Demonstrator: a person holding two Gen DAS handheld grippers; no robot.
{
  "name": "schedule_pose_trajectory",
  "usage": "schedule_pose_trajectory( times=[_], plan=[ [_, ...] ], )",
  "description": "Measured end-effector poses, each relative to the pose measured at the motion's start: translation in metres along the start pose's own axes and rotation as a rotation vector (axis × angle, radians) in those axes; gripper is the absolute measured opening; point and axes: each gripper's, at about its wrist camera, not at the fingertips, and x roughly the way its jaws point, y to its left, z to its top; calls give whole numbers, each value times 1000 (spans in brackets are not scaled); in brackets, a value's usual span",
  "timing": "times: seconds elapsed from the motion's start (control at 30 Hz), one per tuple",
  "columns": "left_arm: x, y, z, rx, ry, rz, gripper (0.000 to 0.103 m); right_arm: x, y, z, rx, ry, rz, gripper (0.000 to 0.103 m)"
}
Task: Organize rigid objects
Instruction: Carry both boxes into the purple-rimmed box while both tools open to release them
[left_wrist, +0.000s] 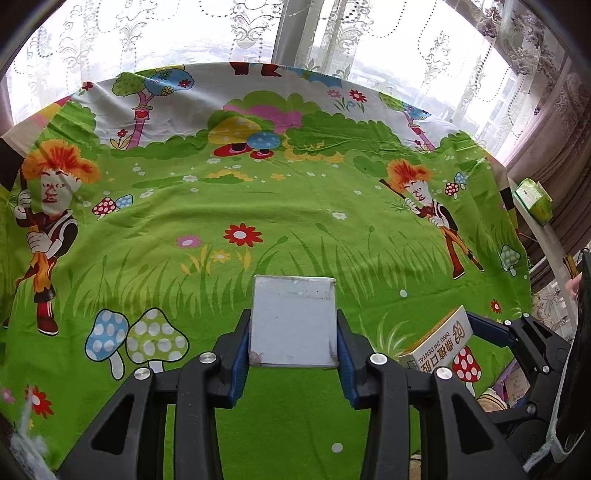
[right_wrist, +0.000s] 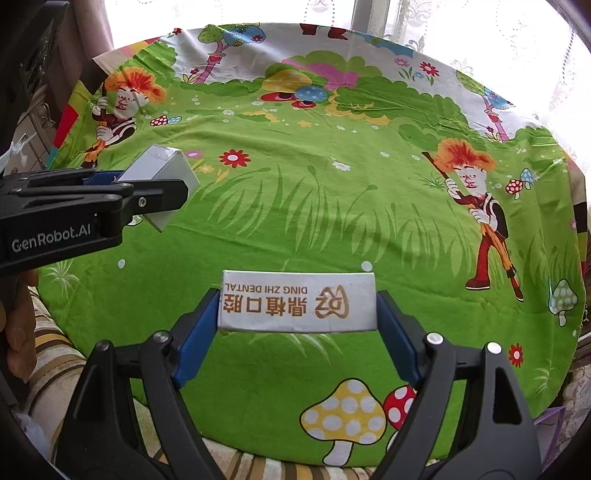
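White box (left_wrist: 293, 321) clamped in left tool (left_wrist: 293, 363), printed box (right_wrist: 297, 301) in right tool (right_wrist: 297, 332)

plain box (right_wrist: 162, 173) left of printed box (right_wrist: 297, 301), above cloth (right_wrist: 332, 206)

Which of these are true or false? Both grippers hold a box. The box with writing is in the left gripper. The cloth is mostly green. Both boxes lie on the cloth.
1. True: the left gripper holds the plain white box, and the right gripper holds the printed box.
2. False: the right gripper holds it.
3. True: the cloth is mostly green.
4. False: both are held above it.
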Motion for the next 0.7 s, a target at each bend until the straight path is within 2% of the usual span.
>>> schedule_pose_trajectory(
  times=[0.37, 0.7],
  plan=[
    [-41, -56, -39, 54, -25, -74, 41, -60, -31, -50, 112, -25, -47, 84],
    [-74, -116, -76, 144, -31, -145, 41, -112, -60, -106, 194, -31, -99, 84]
  ],
)
